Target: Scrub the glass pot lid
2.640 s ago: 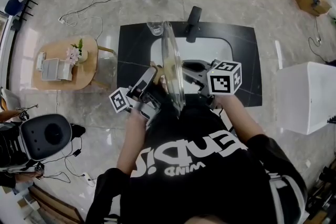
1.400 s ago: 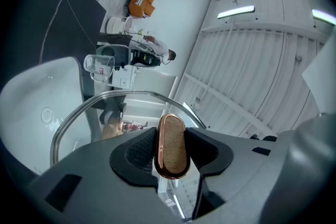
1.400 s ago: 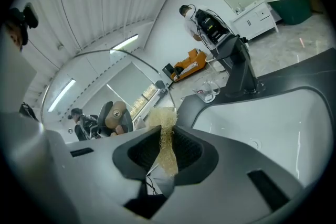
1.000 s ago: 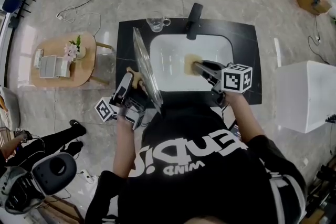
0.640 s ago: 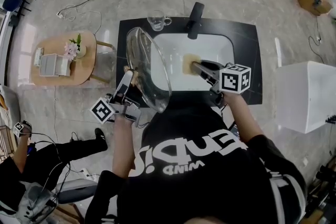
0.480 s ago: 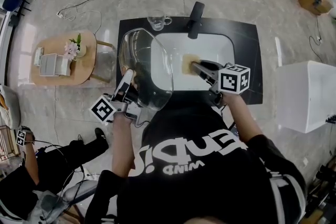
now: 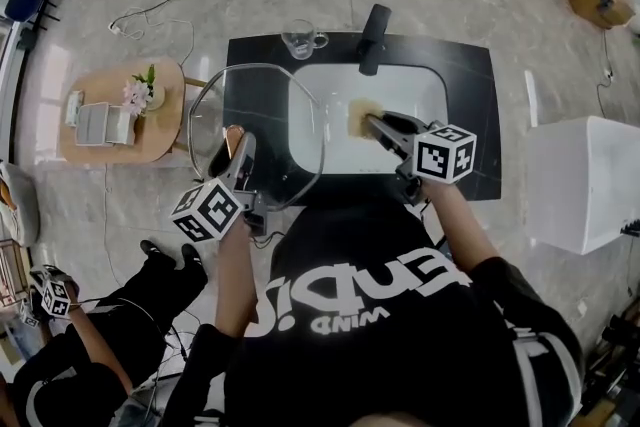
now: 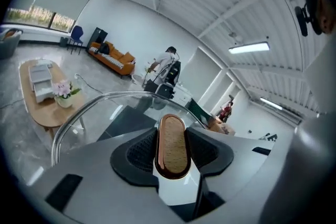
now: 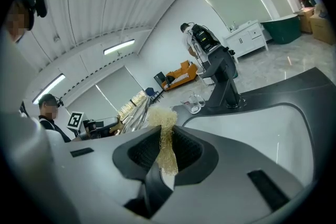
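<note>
Glass pot lid (image 7: 278, 110) now hangs almost flat in the air, with its broad face turned up to the head view, above the left edge of the sink (image 7: 405, 85) and the black desk (image 7: 462, 75) beside it. A moment ago it was standing on its edge, so that we saw little more than the rim. The left claw (image 7: 238, 147) has rolled it over and carried it a little to the left and down. This claw pinches the wooden knob (image 8: 171, 141) of the lid, and in the left gripper view the glass curves away behind the knob.

The right claw (image 7: 373, 121) has not moved. It waits over the white basin with its jaws pressed on a fibrous scrub pad (image 9: 164, 131), which sticks out from the tips. Pad and lid are apart now.

We judge that the turn presents a wide face of the glass for scrubbing, so the next move is to bring pad and lid together and rub. The lid is held by the knob alone, so hard pressing near the rim may tilt it.
</note>
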A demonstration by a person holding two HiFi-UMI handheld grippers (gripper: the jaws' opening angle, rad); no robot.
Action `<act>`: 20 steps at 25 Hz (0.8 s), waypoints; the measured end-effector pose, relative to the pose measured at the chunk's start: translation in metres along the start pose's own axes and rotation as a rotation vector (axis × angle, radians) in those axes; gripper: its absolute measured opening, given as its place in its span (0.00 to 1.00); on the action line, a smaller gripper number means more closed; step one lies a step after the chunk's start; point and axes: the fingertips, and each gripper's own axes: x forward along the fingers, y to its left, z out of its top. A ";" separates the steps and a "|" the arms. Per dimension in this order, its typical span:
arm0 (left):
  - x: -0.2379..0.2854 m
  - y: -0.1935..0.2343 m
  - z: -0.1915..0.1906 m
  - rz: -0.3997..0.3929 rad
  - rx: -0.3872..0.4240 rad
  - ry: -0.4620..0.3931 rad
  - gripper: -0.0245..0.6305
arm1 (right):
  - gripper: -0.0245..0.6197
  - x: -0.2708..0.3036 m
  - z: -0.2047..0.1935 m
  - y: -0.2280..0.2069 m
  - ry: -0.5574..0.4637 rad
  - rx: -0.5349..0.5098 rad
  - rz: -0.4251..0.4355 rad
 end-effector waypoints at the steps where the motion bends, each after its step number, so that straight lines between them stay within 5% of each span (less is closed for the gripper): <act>1: 0.001 0.000 0.001 0.003 0.006 0.005 0.31 | 0.13 0.000 0.000 0.000 0.000 -0.002 -0.001; 20: 0.080 0.047 -0.052 0.053 0.012 0.229 0.31 | 0.13 -0.001 0.000 -0.001 -0.030 0.013 -0.015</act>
